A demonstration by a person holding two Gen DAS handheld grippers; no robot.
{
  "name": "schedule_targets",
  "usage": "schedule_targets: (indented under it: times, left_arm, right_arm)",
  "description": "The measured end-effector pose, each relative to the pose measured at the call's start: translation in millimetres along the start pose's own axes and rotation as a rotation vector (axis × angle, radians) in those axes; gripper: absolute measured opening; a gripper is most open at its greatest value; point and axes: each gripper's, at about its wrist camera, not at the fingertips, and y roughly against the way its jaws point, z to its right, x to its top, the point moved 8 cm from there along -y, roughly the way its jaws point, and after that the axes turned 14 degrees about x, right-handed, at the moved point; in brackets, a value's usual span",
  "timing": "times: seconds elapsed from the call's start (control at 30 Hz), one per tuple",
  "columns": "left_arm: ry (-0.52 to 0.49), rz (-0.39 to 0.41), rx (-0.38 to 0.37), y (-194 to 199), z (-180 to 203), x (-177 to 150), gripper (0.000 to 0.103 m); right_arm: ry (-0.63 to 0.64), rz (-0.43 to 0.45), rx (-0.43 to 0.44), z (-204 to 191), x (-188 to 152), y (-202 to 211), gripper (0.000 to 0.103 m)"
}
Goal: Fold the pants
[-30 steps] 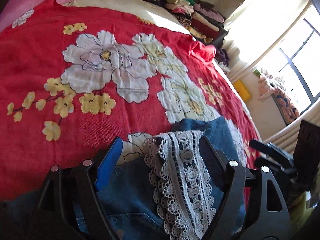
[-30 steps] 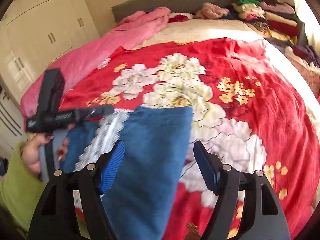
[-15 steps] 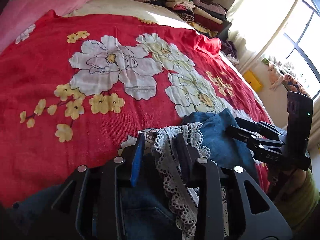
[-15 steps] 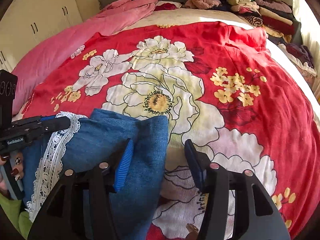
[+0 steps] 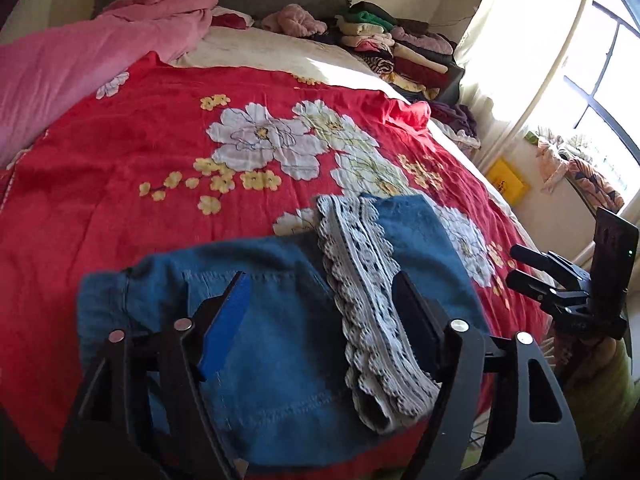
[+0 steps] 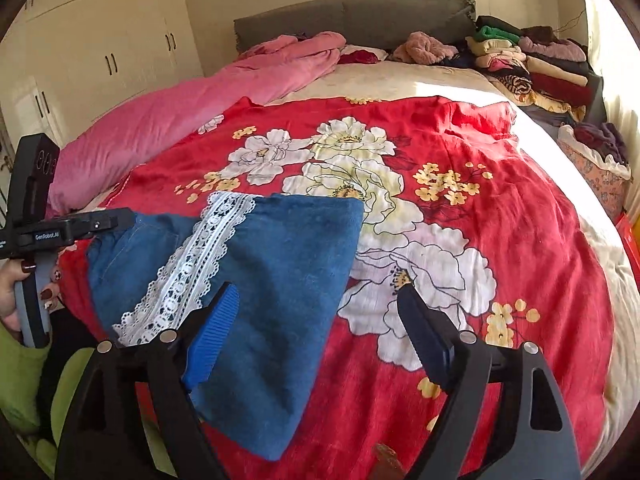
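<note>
Blue denim pants (image 5: pixel 280 320) with a white lace trim (image 5: pixel 368 300) lie folded on the red flowered bedspread (image 5: pixel 120 152) near the bed's front edge. My left gripper (image 5: pixel 324 308) is open and empty, just above the pants. My right gripper (image 6: pixel 320 316) is open and empty; its left finger is over the folded pants (image 6: pixel 288 264), with the lace (image 6: pixel 192 264) to the left. Each gripper shows in the other's view: the right one (image 5: pixel 560 280) at the right, the left one (image 6: pixel 76 228) at the left.
A pink quilt (image 6: pixel 168 120) lies along the bed's left side. Stacks of folded clothes (image 6: pixel 532 68) sit at the far right by the grey headboard (image 6: pixel 360 16). White wardrobes (image 6: pixel 100 52) stand at left, a window (image 5: pixel 608 64) at right.
Both grippers have opened, let go of the pants and pulled back toward the bed's front edge. The pants now lie flat, folded over.
</note>
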Motion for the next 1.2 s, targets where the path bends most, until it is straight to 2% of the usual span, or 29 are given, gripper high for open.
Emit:
schedule_targets:
  times: [0.07, 0.2, 0.37, 0.5, 0.57, 0.6, 0.63, 0.67, 0.8, 0.9, 0.97, 1.07, 1.13, 1.2]
  left_arm:
    - [0.002, -0.027, -0.020, 3.9, 7.2, -15.5, 0.073]
    - [0.008, -0.058, -0.005, 9.9, 9.9, -34.1, 0.073]
    - [0.041, -0.138, -0.067, 2.2, 30.4, -52.5, 0.073]
    - [0.011, -0.199, -0.012, -18.6, 43.1, -67.3, 0.073]
    - [0.027, -0.224, -0.011, -28.6, 45.1, -72.0, 0.072]
    - [0.025, -0.230, -0.022, -30.4, 48.3, -74.0, 0.061]
    - [0.016, -0.234, -0.036, -31.8, 54.1, -76.0, 0.043]
    - [0.008, -0.240, -0.042, -33.7, 58.5, -78.7, 0.014]
    - [-0.017, -0.203, -0.047, -14.0, 58.9, -77.4, 0.011]
    - [-0.039, -0.198, 0.005, -9.7, 49.7, -81.2, 0.014]
    - [-0.028, -0.231, 0.005, -17.2, 48.0, -88.1, 0.019]
    - [-0.030, -0.237, 0.010, -20.3, 47.8, -91.2, 0.024]
    - [-0.028, -0.232, 0.017, -19.6, 46.5, -89.9, 0.028]
    - [-0.027, -0.229, 0.017, -18.7, 45.1, -90.1, 0.031]
  right_arm:
    - [0.021, -0.001, -0.002, -7.9, -4.0, 3.3, 0.084]
    - [0.061, -0.004, 0.013, -22.3, -12.5, 6.1, 0.084]
    - [0.041, -0.019, 0.039, -25.4, -24.8, 5.8, 0.084]
    - [0.034, -0.002, 0.038, -23.0, -28.1, 15.5, 0.084]
    - [0.026, 0.001, 0.042, -20.6, -30.5, 18.2, 0.084]
    - [0.023, 0.000, 0.040, -19.2, -31.6, 17.9, 0.084]
    - [0.015, -0.004, 0.038, -17.4, -33.3, 16.5, 0.084]
    - [0.007, -0.008, 0.039, -16.2, -34.8, 15.1, 0.084]
    - [0.011, -0.004, 0.081, -26.5, -34.1, 14.9, 0.083]
    - [0.063, -0.021, 0.119, -46.3, -31.4, 5.1, 0.083]
    - [0.087, -0.060, 0.137, -56.2, -33.7, -10.8, 0.079]
    - [0.099, -0.146, 0.132, -58.6, -45.7, -38.6, 0.065]
    - [0.065, -0.210, 0.108, -49.0, -60.1, -54.7, 0.063]
    - [0.037, -0.231, 0.108, -41.7, -71.1, -61.2, 0.062]
